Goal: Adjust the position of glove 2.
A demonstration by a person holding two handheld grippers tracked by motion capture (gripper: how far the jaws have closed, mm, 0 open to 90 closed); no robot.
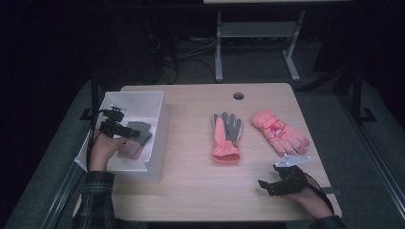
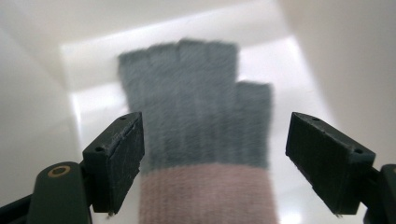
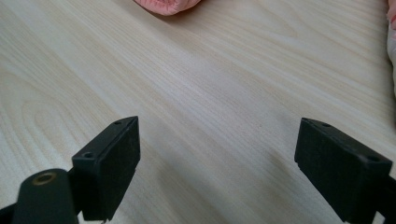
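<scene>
While the left gripper (image 1: 125,130) hovers jaws apart over the glove (image 2: 196,116) in the bin (image 1: 160,138), the right gripper (image 1: 267,187) rests jaws apart at the desk's (image 1: 191,191) five o'clock.

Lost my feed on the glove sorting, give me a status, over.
Left gripper open above the grey fingerless glove lying in the white bin. Right gripper open, nothing in it, over bare table. Two gloves left out; nothing in the way.

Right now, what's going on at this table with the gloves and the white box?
A person is sorting gloves into a white plastic box. The left gripper hangs open inside it, above a grey fingerless glove with a pink cuff lying on the bottom. The right gripper waits open over the light wooden table. A coral-and-grey work glove and a pink padded winter glove lie outside the box.
</scene>
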